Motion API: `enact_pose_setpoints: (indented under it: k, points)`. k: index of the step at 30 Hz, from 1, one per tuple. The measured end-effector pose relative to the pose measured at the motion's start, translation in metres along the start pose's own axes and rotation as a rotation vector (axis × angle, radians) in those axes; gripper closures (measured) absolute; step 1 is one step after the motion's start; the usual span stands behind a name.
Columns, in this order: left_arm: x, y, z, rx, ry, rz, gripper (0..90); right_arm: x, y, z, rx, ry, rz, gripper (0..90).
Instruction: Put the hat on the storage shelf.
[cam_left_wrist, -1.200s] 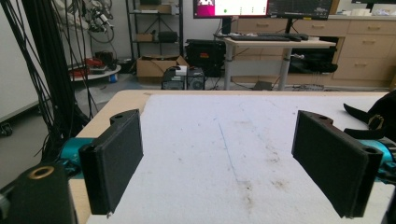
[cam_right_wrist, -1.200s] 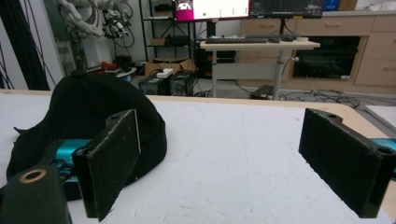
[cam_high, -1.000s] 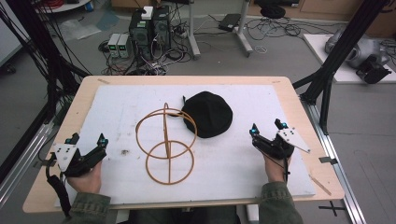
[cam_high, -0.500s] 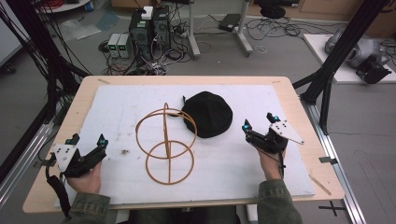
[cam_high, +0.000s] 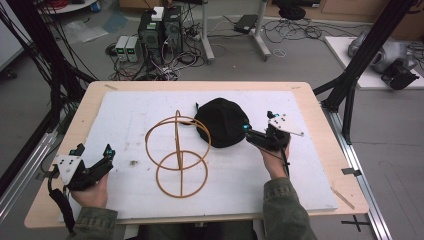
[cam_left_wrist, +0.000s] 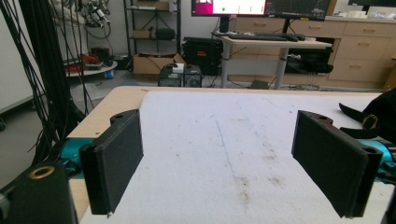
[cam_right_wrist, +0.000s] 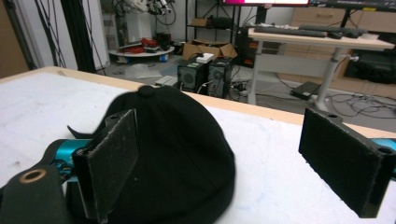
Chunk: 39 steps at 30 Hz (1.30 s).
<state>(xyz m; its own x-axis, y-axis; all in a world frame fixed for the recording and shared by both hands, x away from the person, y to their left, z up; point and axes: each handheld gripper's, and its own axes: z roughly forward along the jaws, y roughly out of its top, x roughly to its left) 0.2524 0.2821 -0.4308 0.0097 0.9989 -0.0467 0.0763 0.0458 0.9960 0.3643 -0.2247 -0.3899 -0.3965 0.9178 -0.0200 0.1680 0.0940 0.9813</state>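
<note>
A black cap (cam_high: 222, 121) lies mid-table toward the far edge, touching a wire stand (cam_high: 176, 152); right gripper (cam_high: 256, 135) just beside the cap, left gripper (cam_high: 94, 161) near the left edge

Bare mat (cam_high: 125, 125) lies open leftward; wire stand (cam_high: 177, 152) blocks the cap's (cam_high: 222, 120) left.

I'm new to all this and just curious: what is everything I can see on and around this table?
Cap: one, black, mid-table, right of the stand.
Wire stand: one, tan rings on an upright rod, table centre.
White mat: one, covering the tabletop.
Table: one, light wood.
Computer boxes: several, dark, on the floor beyond the table.
Left gripper: one, black, open, near the table's left edge.
Right gripper: one, black, open, at the cap's right side.
</note>
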Motion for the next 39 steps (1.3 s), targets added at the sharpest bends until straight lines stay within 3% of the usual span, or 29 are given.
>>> enact_pose_setpoints:
  k: [5,7,24,35,39]
  points:
    - [0.000,-0.001,0.002,0.003,-0.002,-0.002,16.8,0.010,0.006,0.016,0.018,0.008,-0.019,11.6]
    - [0.000,-0.001,0.001,-0.001,-0.001,-0.002,16.8,0.013,0.006,0.019,0.008,0.014,-0.016,11.7]
    - [0.001,0.000,0.003,0.002,-0.013,-0.018,17.2,0.030,0.008,0.045,0.093,0.079,-0.063,11.6]
    - [-0.002,0.001,0.005,0.003,-0.027,-0.020,17.2,0.047,0.012,0.061,0.138,0.080,-0.094,11.6]
    - [-0.001,0.002,0.004,-0.003,-0.039,-0.037,17.2,0.056,0.010,0.073,0.200,0.048,-0.109,11.7]
